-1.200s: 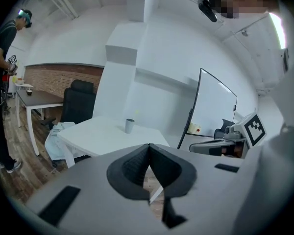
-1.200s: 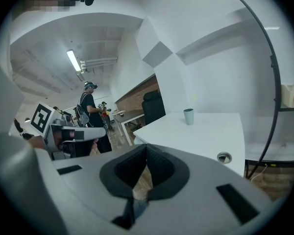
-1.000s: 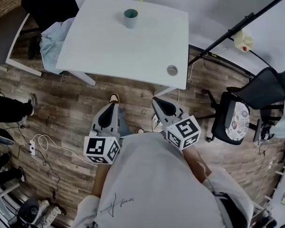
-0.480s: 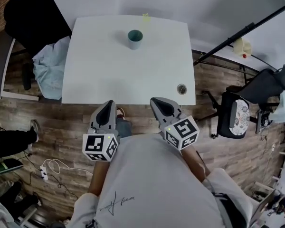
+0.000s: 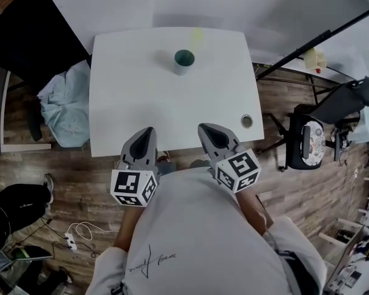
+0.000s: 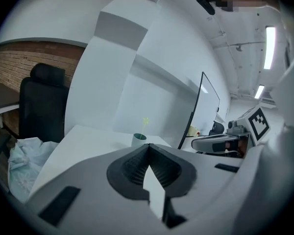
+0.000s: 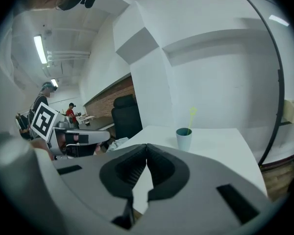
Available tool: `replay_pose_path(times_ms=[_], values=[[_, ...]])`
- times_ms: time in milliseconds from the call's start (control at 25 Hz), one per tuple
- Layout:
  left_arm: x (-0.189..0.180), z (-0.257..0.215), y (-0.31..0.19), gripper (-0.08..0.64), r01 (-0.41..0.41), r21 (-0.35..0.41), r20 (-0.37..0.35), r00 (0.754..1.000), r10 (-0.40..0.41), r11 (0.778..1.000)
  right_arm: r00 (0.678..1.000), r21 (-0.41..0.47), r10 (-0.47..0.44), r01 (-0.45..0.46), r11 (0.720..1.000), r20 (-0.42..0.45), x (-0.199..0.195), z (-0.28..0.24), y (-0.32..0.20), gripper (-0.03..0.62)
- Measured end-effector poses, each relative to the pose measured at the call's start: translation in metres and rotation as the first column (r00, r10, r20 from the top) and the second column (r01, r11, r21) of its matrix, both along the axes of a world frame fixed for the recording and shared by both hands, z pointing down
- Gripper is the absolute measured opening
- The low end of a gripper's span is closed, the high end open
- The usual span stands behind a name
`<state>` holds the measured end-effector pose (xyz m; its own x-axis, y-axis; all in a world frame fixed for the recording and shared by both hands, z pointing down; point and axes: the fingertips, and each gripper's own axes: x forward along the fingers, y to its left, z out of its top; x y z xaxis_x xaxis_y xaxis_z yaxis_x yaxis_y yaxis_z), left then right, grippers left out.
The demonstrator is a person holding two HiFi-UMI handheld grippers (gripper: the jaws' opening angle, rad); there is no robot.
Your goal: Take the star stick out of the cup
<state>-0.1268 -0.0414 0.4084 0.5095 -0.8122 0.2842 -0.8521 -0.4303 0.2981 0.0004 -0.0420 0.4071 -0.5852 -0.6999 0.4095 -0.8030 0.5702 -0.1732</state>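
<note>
A teal cup (image 5: 184, 61) stands near the far edge of the white table (image 5: 135, 97). A pale yellow star stick (image 5: 197, 37) rises out of it, leaning toward the wall. The cup (image 7: 183, 138) and the star stick (image 7: 191, 115) also show in the right gripper view, and the cup (image 6: 138, 139) shows small in the left gripper view. My left gripper (image 5: 146, 135) and right gripper (image 5: 206, 129) hover at the table's near edge, far from the cup. On both, the jaws meet at the tips with nothing between them.
A round cable hole (image 5: 246, 121) sits in the table's near right corner. A black chair with light blue cloth (image 5: 64, 100) stands left of the table. Another office chair (image 5: 310, 146) and a black stand pole (image 5: 313, 42) are on the right. Cables (image 5: 80, 232) lie on the wooden floor.
I have stepped toward the table: it has slid closer in the head view, and both grippers now reach its near edge. Both grippers stay shut.
</note>
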Motion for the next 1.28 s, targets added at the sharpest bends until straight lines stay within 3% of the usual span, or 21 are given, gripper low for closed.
replay_pose_path(times_ms=[560, 1280], values=[[0.010, 0.015, -0.024, -0.006, -0.137, -0.043, -0.012, 0.991, 0.136, 0.990, 0.991, 0.079, 0.136, -0.137, 0.987, 0.009, 0.006, -0.007, -0.052, 0.012], [0.028, 0.020, -0.059, -0.006, -0.126, -0.082, -0.034, 0.992, 0.123, 0.989, 0.987, 0.127, 0.153, -0.158, 0.979, 0.045, 0.016, -0.010, -0.143, 0.012]])
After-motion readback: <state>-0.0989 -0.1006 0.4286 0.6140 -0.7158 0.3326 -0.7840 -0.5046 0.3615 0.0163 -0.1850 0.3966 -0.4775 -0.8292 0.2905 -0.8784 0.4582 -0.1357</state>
